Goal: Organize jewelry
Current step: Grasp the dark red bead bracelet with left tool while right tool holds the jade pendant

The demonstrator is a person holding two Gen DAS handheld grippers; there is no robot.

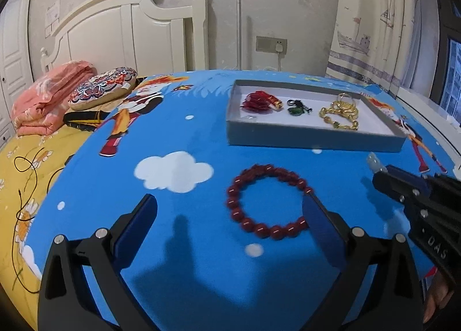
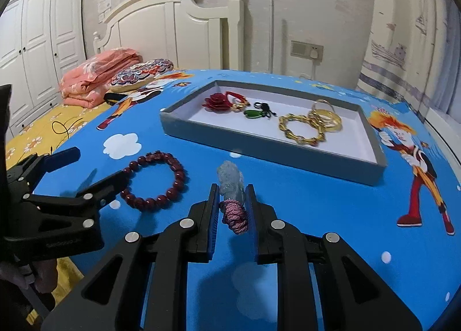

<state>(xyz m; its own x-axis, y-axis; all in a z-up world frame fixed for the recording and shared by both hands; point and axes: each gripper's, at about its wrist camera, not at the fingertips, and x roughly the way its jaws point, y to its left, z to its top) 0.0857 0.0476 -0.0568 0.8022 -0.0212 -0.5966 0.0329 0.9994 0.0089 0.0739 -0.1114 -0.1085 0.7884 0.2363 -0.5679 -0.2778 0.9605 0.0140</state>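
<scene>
A dark red bead bracelet [image 1: 266, 201] lies on the blue cartoon cloth; it also shows in the right wrist view [image 2: 157, 180]. My left gripper [image 1: 230, 210] is open, its right finger touching the bracelet's right side. My right gripper [image 2: 230, 189] is shut on a pale jade pendant [image 2: 230, 178] with a pink braided cord [image 2: 234, 214], held above the cloth. A grey tray [image 2: 259, 146] with a white floor holds a red flower piece [image 2: 217, 101], a green pendant [image 2: 252, 114], a gold chain bracelet [image 2: 302, 129] and gold bangles [image 2: 325, 117].
The blue cloth [image 1: 187, 135] covers a bed. A folded pink blanket [image 1: 49, 91] and a patterned cushion [image 1: 103, 87] lie at the far left by the white headboard [image 1: 129, 31]. A black cord [image 1: 26, 186] trails on the yellow sheet. A curtain [image 1: 374, 13] hangs at right.
</scene>
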